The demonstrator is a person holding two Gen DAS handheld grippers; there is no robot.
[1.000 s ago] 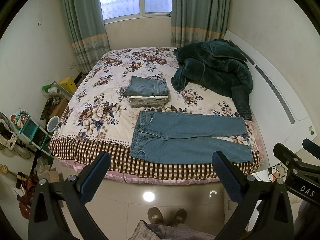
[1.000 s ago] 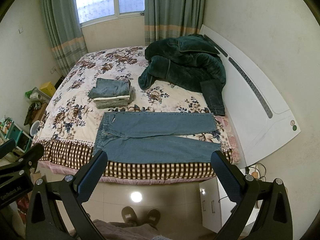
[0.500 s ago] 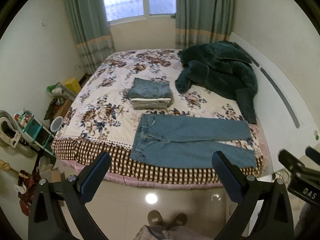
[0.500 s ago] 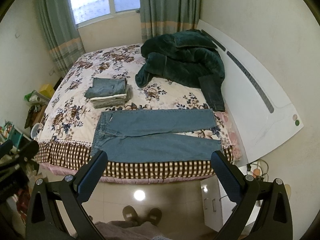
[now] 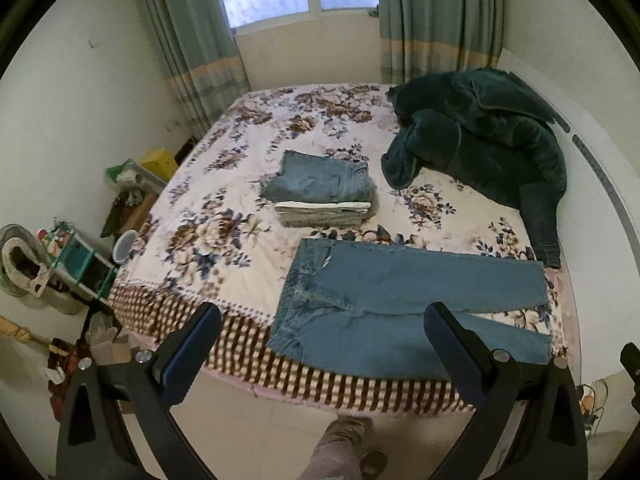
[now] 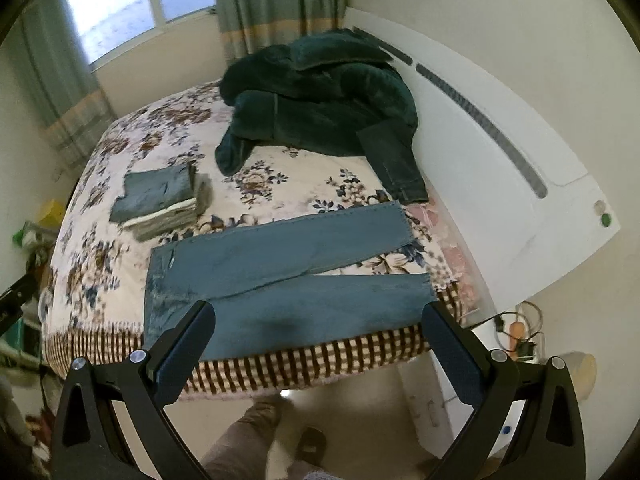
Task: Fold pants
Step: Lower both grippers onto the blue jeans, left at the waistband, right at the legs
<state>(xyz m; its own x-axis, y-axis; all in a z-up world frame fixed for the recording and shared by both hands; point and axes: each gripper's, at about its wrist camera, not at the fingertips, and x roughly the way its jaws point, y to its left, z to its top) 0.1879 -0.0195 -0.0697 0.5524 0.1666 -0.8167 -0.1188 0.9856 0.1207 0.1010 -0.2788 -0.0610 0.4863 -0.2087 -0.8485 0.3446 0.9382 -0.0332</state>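
Blue jeans [image 5: 404, 300] are seen in the left wrist view, laid flat on the flowered bed [image 5: 208, 216] along its near edge. The waist is at the left and the two legs run to the right, a little apart at the hems. Behind the jeans a pile of folded clothes [image 5: 324, 196] is seen, and further right a dark green coat [image 5: 480, 140] is heaped. The left gripper [image 5: 322, 344] is held in the air in front of the bed. It is spread wide and nothing is held in it.

In the right wrist view, the jeans [image 6: 288, 280] are seen again at the near edge of the bed [image 6: 120, 168]. The hems are close to the white headboard [image 6: 500, 184]. The right gripper [image 6: 318, 342] is also spread wide, with nothing in it, and is not touching the cloth.

The first fold is not yet made. It is probably best done like this: the near leg should be pinched at the waist by the left gripper and at the hem by the right one. Both ends should be lifted together and laid over the far leg, so the edges are lined up. The cloth should be pinched right at its edge, so the sheet is not caught too.
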